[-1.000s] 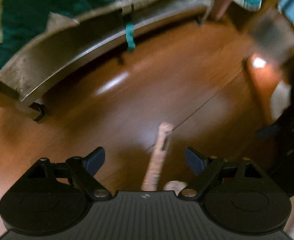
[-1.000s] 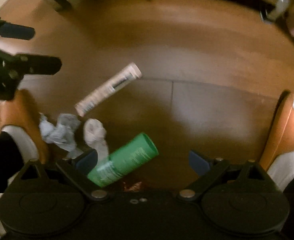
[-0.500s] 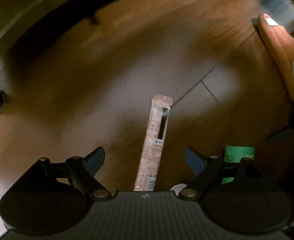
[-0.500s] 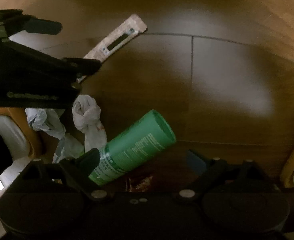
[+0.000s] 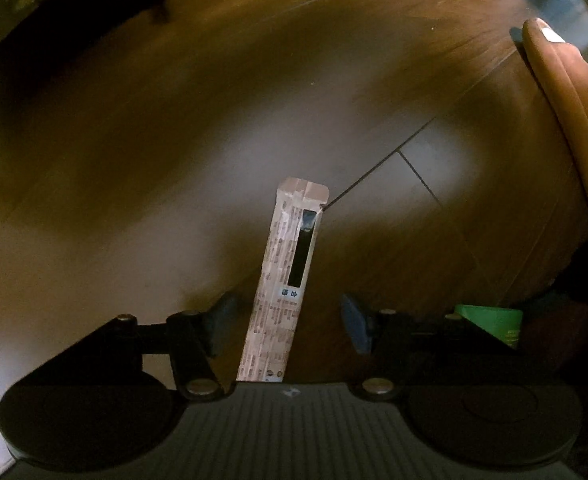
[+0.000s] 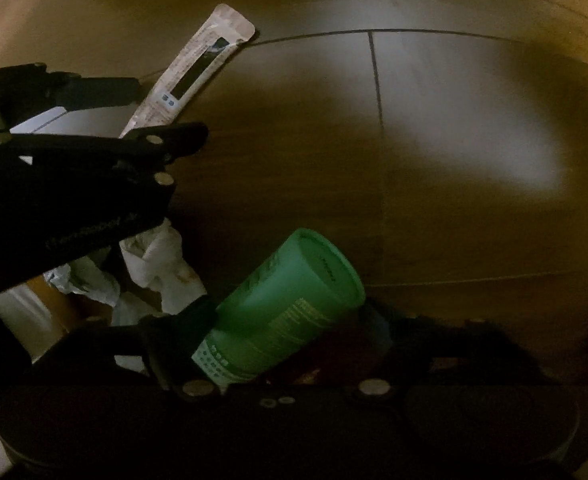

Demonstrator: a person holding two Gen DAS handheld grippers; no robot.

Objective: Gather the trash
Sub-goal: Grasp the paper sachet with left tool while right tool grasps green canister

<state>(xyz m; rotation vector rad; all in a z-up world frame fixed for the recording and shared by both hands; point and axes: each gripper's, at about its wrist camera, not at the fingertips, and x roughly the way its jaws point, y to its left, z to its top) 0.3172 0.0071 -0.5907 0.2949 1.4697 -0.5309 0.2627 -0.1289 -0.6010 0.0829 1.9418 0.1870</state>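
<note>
A long pale wrapper (image 5: 289,264) lies flat on the wooden floor. It runs between the fingers of my left gripper (image 5: 287,322), which points straight down. The jaws are closing, with a small gap still on each side of the wrapper. In the right wrist view the same wrapper (image 6: 197,64) passes between the left gripper's (image 6: 169,114) black fingers. A green cylindrical container (image 6: 289,304) lies on its side between the fingers of my right gripper (image 6: 289,322). Those jaws are closing too, and the pads stand close beside the container without clearly pressing it.
Two crumpled white tissues (image 6: 153,256) (image 6: 89,284) lie on the floor left of the green container (image 5: 490,320). A person's orange slipper (image 5: 566,120) with a white sock stands at the right. Dark furniture lines the far edge of the floor (image 5: 173,120).
Both grippers have sunk towards the floor and their jaws have narrowed. The wrapper now sits between the left fingers, and the green container between the right fingers.
</note>
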